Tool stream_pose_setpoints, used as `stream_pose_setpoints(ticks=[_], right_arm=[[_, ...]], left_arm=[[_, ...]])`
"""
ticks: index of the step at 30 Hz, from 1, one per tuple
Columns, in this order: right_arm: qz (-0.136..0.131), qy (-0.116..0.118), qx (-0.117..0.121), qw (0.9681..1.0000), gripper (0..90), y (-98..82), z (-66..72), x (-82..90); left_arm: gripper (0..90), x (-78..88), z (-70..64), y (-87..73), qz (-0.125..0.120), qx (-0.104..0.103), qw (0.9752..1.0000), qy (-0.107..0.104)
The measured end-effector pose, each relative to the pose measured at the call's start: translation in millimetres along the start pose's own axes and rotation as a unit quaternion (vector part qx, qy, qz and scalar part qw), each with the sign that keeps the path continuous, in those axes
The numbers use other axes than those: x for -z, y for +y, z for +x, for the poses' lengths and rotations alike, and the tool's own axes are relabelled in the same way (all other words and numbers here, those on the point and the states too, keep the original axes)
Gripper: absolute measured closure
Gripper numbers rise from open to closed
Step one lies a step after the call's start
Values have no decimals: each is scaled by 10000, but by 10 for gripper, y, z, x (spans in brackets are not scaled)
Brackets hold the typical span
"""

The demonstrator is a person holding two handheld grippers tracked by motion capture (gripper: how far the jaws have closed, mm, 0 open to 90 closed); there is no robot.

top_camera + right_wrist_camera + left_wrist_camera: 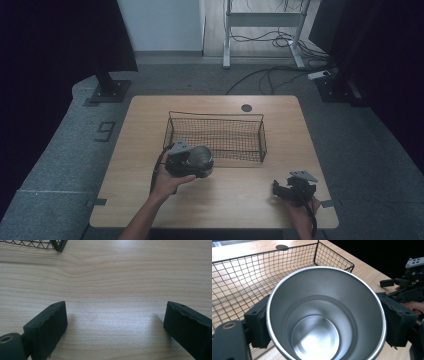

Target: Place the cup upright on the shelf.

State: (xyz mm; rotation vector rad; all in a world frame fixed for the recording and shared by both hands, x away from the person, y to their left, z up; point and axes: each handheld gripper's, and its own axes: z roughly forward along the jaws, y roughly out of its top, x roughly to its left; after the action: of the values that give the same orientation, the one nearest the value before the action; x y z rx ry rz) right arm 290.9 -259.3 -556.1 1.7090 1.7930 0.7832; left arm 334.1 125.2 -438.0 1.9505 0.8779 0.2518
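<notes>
The left gripper held a steel cup just in front of the wire basket, at its near left corner. Its jaws were clamped on the cup's sides, one pad on each flank below the rim, and the cup's open mouth faced the gripper's camera, with the basket's mesh floor behind it. The basket lay empty on the worktop.

The right gripper rested well to the right of the basket and nearer the person, its jaws wide apart with nothing between them but bare wood.

The step in hand appeared to be setting the cup into the basket. To do it well, the cup should be raised enough for its base to pass over the basket's near wall, carried toward the middle of the basket, and lowered until it rests on the mesh before the jaws part. A light basket might slide if struck; the idle right gripper could steady its rim.
</notes>
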Motion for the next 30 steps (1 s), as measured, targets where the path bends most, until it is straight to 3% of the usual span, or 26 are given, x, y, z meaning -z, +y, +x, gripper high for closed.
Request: stream_pose_setpoints(ticks=[14,30], right_arm=[[0,-1,0,10000,50,0,0,0],[1,-3,-12,10000,50,1,1,0]], left_arm=[[144,3,54,130,-40,-17,10000,58],[144,6,106,224,-96,14,10000,-18]])
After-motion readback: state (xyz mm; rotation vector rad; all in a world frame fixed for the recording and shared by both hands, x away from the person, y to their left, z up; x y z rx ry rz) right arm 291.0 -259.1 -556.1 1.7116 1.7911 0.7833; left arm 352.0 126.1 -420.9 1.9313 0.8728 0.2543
